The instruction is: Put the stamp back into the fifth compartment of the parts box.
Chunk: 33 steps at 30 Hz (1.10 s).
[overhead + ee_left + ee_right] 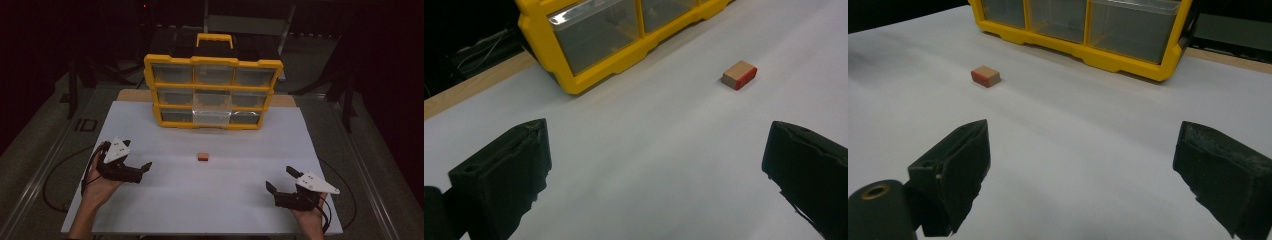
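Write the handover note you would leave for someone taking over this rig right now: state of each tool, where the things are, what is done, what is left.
Left tool: open, empty, resting at the sheet's left side.
Right tool: open, empty, at the sheet's right near corner.
Small block, tan with a red face: lies alone mid-sheet between the tools, untouched.
Yellow drawer cabinet: stands at the far edge of the white sheet; its bottom middle drawer is pulled out.
Done: drawer appears opened.
Left, probably: grasp the block, put it in the open drawer, close it.
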Each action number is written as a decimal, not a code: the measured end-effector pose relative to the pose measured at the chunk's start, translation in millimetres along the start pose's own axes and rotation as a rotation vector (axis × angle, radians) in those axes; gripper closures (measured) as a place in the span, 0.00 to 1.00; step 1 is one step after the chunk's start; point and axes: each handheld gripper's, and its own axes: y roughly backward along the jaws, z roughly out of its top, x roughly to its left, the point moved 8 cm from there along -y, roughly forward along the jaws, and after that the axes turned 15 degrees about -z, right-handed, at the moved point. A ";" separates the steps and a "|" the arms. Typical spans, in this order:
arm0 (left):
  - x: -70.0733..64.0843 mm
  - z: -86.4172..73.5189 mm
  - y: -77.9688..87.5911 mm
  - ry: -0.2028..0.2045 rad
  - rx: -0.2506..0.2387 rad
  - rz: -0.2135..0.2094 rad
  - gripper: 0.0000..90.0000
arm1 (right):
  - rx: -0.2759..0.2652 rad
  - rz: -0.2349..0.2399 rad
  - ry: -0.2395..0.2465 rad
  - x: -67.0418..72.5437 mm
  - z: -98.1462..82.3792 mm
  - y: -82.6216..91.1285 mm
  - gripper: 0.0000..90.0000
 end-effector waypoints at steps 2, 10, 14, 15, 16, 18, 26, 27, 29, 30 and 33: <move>1.8 3.0 -4.2 -0.011 0.019 -0.005 0.00 | -0.002 -0.001 0.002 -0.2 0.1 -0.4 0.09; 5.4 9.6 -15.9 -0.022 0.047 -0.020 0.00 | -0.005 -0.001 0.000 -0.4 0.5 0.0 0.09; 6.1 13.9 -20.8 -0.030 0.060 -0.025 0.00 | -0.006 -0.003 0.000 -0.8 0.5 -0.1 0.09; 6.1 13.9 -20.8 -0.030 0.060 -0.025 0.00 | -0.006 -0.003 0.000 -0.8 0.5 -0.1 0.09; 6.1 16.8 -23.5 -0.037 0.065 -0.031 0.00 | -0.006 -0.003 0.000 -0.8 0.6 -0.1 0.09; 6.1 19.0 -26.2 -0.042 0.071 -0.034 0.00 | -0.007 -0.002 -0.001 -0.6 0.8 0.3 0.09; 7.4 27.5 -36.9 -0.053 0.086 -0.048 0.00 | -0.010 -0.001 -0.003 -0.8 1.1 0.3 0.09; 7.4 27.5 -36.9 -0.053 0.086 -0.048 0.00 | -0.010 -0.001 -0.002 -0.8 1.1 0.2 0.09; 7.3 30.2 -41.2 -0.059 0.092 -0.055 0.00 | -0.010 -0.001 -0.003 -0.7 1.1 0.2 0.09; 7.2 31.0 -42.6 -0.060 0.095 -0.058 0.00 | -0.010 0.000 -0.002 -0.7 1.1 0.1 0.09; 7.3 33.2 -46.7 -0.066 0.107 -0.064 0.00 | -0.011 0.000 -0.003 -0.8 1.1 0.0 0.09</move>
